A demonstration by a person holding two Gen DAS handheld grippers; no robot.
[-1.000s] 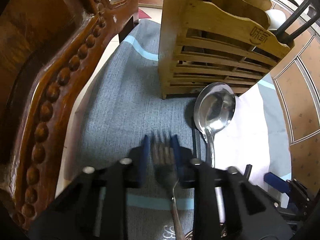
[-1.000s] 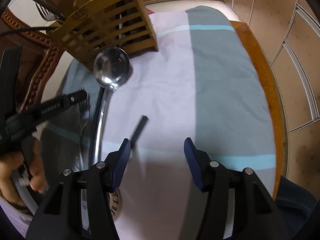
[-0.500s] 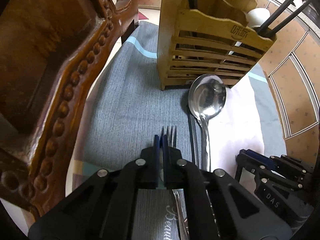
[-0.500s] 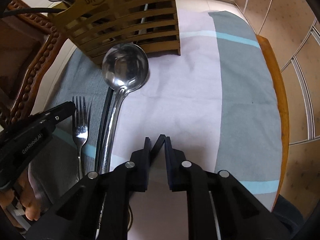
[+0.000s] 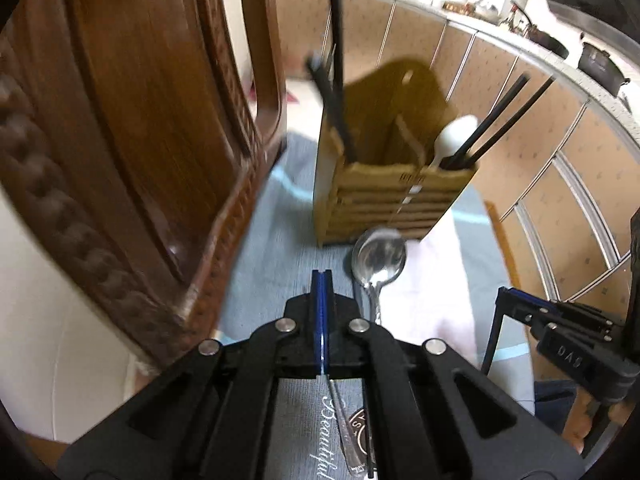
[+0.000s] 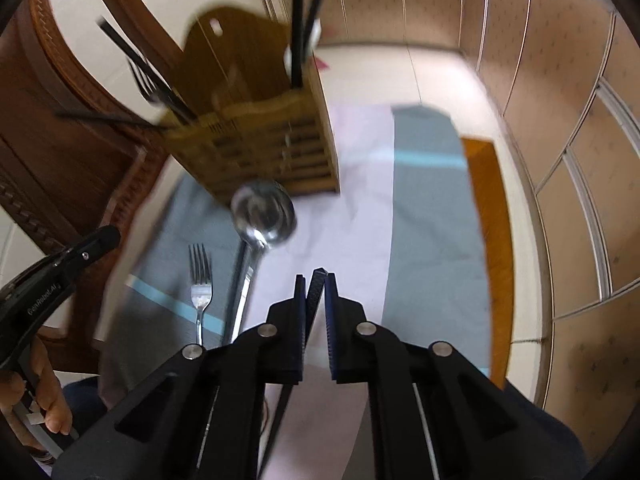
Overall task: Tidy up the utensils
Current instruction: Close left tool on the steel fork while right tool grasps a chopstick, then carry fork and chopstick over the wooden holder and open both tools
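My left gripper (image 5: pixel 321 277) is shut with nothing between its pads and is raised above the grey cloth. The fork (image 6: pixel 200 280) lies flat on the cloth, apart from the left gripper (image 6: pixel 105 239); its handle (image 5: pixel 340 412) shows under my fingers. My right gripper (image 6: pixel 316 281) has its jaws closing, pads pressed on a black chopstick (image 6: pixel 280 416) that hangs below it, off the cloth. A steel ladle (image 6: pixel 264 212) lies with its bowl against the wooden utensil holder (image 6: pixel 260 148). The holder (image 5: pixel 384 200) has black chopsticks and a white spoon (image 5: pixel 456 136) in it.
A carved wooden chair (image 5: pixel 140 140) stands close on the left of the cloth. The table's wooden edge (image 6: pixel 484 200) shows at the right, with tiled cabinet fronts beyond. A person's hand (image 6: pixel 48 408) grips the left tool. A second fork (image 6: pixel 146 80) stands in the holder.
Both grippers shut and rose. The right one took the black chopstick up off the cloth. The left one closed at the fork's tines and lifted without it; the fork stays on the cloth.
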